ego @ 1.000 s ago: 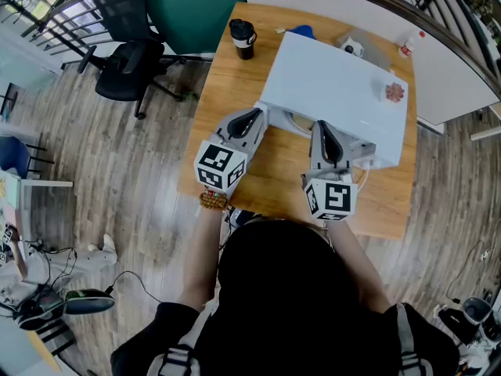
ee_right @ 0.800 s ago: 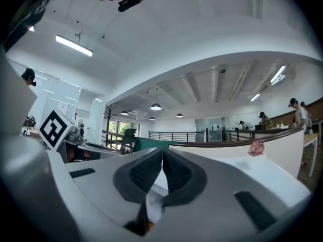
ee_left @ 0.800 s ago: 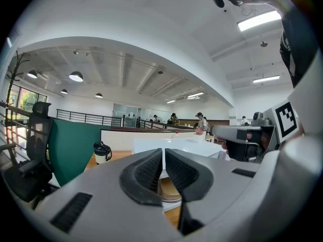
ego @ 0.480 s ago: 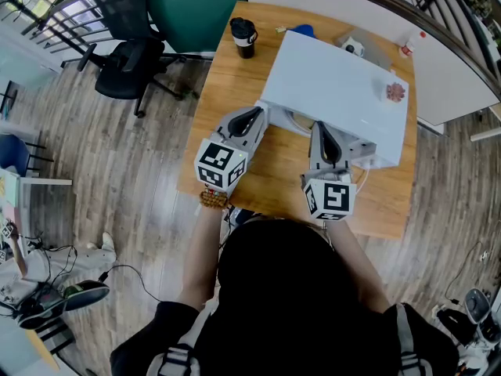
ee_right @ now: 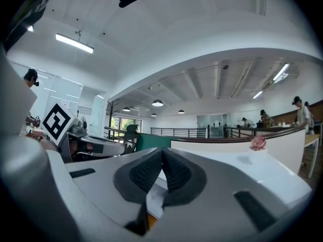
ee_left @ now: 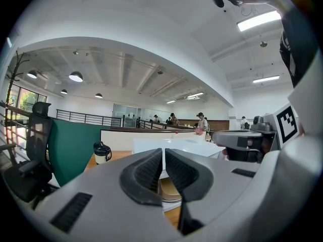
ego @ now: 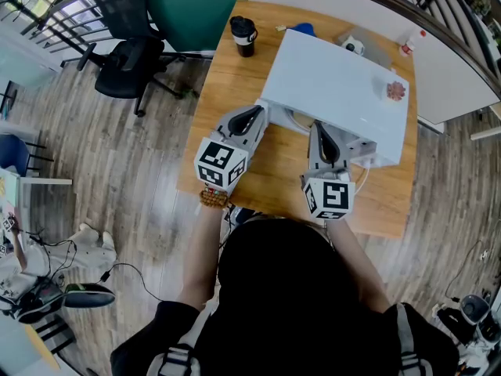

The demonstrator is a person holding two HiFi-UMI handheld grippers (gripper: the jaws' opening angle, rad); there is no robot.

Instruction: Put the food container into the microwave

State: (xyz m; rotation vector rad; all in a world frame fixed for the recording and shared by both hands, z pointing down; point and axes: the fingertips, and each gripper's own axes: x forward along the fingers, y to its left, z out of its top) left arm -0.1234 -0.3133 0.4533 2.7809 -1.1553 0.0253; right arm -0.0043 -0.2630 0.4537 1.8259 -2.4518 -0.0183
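Note:
The white microwave [ego: 337, 88] stands on the wooden table [ego: 227, 92], seen from above. At its front edge a round food container [ego: 298, 121] shows between my two grippers, mostly hidden under the microwave's top. In the left gripper view its tan inside [ee_left: 169, 188] lies just below the jaws. My left gripper [ego: 261, 116] [ee_left: 164, 158] has its pads almost together at the container's left rim. My right gripper [ego: 319, 128] [ee_right: 162, 160] is shut, with a white piece of the rim [ee_right: 154, 201] between its pads.
A black travel mug [ego: 243, 37] stands at the table's far left corner. A small pink thing [ego: 394, 92] sits on the microwave's top. Behind are a blue item [ego: 302, 31] and a white bottle [ego: 411, 44]. An office chair [ego: 129, 53] stands left of the table.

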